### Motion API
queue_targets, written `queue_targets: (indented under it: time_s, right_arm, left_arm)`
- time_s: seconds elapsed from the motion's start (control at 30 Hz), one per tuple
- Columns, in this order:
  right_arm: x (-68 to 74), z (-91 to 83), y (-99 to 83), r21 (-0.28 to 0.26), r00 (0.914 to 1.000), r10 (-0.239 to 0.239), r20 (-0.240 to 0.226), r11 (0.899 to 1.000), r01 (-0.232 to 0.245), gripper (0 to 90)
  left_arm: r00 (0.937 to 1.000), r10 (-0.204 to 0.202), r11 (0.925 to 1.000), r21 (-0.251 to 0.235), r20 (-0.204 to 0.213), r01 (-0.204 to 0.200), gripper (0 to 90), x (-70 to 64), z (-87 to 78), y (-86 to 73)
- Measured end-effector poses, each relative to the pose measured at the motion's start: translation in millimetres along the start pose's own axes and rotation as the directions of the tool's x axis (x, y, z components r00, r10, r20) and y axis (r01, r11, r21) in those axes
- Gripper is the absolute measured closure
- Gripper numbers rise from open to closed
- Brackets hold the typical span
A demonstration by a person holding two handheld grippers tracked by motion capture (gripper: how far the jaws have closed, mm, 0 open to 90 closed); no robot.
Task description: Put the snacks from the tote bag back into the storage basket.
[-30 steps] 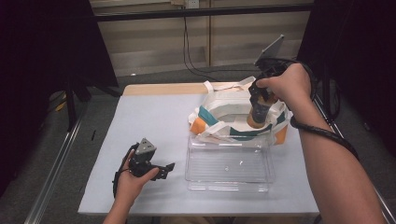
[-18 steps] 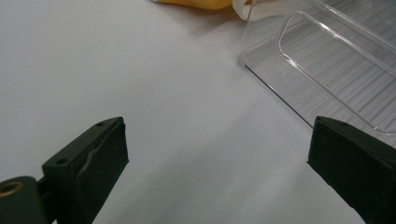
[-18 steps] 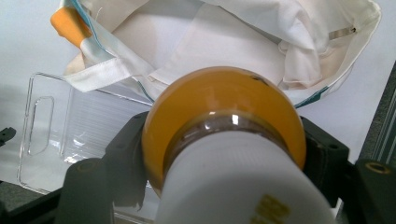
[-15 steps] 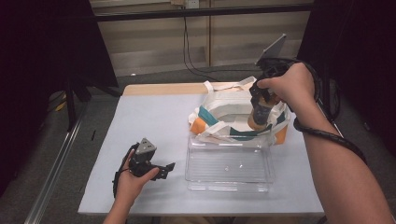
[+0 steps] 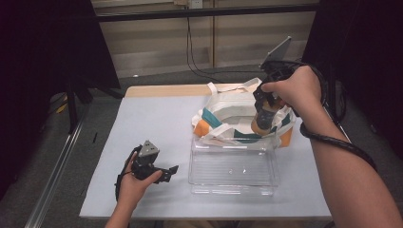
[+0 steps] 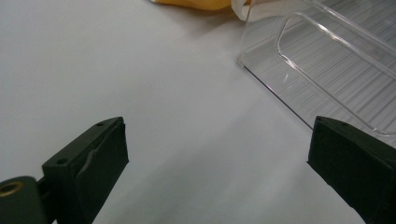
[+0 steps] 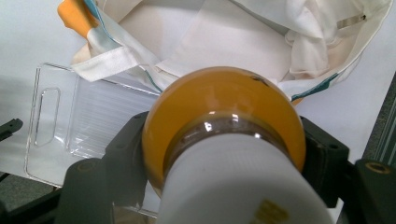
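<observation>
While my left gripper (image 5: pixel 164 173) rests low on the white table (image 5: pixel 142 118), jaws spread wide on nothing, the clear tray (image 5: pixel 233 166) sits just beside it. Farther off, my right gripper (image 5: pixel 263 116) clamps an orange jar (image 7: pixel 224 116) by its sides, over the open cloth bag (image 5: pixel 228 107). Its long axis runs along the jaws, white lid toward my hand, base pointing down into the bag. The jar's label is cut off.

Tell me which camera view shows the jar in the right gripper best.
The right gripper view: the amber jar with its white lid sits large between the jaws, over the open cloth bag. In the high view the jar is small and half hidden by the right gripper and hand. The left gripper view looks at table and clear tray.
</observation>
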State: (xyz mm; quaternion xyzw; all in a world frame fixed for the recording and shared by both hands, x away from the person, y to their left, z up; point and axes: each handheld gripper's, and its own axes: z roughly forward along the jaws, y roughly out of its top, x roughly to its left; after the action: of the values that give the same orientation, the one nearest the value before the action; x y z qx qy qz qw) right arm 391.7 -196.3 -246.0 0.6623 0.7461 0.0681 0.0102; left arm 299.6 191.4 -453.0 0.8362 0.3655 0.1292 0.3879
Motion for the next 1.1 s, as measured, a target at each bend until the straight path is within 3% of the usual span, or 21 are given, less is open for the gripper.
queue_targets:
  time_s: [1.1]
  right_arm:
    - [-6.9,-4.6,-24.0,0.018,0.9996,-0.015,-0.022,1.0,0.016,30.7]
  left_arm:
    - [1.0,-0.002,1.0,0.002,0.003,0.002,4.6,-0.9,2.2,1.4]
